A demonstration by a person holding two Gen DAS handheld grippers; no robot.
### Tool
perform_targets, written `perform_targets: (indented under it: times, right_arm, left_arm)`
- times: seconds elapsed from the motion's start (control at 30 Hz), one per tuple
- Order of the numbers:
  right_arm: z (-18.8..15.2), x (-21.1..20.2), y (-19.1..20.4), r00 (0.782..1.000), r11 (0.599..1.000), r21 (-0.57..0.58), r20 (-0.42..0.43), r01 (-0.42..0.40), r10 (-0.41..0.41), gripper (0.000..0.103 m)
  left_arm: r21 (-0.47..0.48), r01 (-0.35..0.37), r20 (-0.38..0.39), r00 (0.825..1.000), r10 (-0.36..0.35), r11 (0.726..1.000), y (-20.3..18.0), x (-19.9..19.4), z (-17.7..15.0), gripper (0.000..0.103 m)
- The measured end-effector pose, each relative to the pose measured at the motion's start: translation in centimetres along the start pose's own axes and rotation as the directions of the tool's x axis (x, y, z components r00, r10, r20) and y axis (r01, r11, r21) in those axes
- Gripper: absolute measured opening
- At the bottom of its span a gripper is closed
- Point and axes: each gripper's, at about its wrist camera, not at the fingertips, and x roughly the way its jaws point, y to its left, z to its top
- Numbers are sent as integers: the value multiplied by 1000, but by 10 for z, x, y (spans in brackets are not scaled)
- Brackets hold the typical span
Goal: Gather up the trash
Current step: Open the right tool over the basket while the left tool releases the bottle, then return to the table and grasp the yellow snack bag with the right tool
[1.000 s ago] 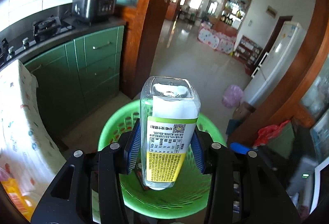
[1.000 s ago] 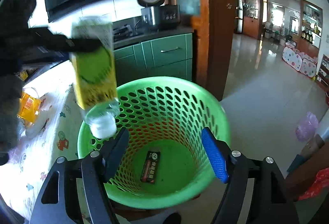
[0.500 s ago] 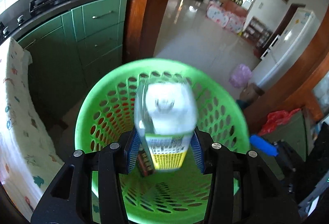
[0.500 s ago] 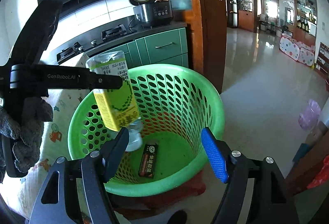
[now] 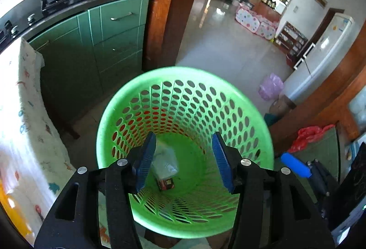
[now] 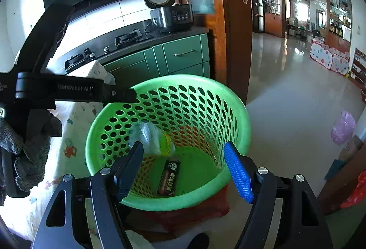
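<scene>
Left gripper (image 5: 183, 163) over green basket (image 5: 251, 109), jaws just opening, nothing between; bottle (image 6: 152, 138) blurred inside basket above dark pack (image 6: 168, 178). Right gripper (image 6: 185, 171) jaws open, empty.

One basket (image 5: 183, 79), one bottle (image 6: 153, 138), one packet (image 6: 168, 178)

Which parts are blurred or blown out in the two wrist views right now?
Right wrist: the bottle in the basket is motion-smeared, the dark pack sharp. Left wrist: the bottle is soft, the tablecloth at the left edge overexposed.
</scene>
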Motion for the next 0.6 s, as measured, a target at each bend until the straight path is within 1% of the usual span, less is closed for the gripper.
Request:
perform_targets:
  times: [0.17,0.33,0.5,0.6]
  right_arm:
    - [1,-13,14,1000,1000,-9,8,-8,8,70]
    - [4,-28,42,999,999,-34,17,-42,43,72]
    - [3,-40,79,994,992,-60,14,-112,113,72]
    - [2,-43,103,990,986,-89,9,-141,142,72]
  left_arm:
    - [-6,-4,50,999,5,1000,-2,-37,-1,53]
    - [-17,-2,112,994,3,1000,5,-77,-4,55]
    - [-29,-4,175,985,9,1000,18,-122,-13,57]
    - [-33,-23,202,979,29,999,29,-148,-21,57]
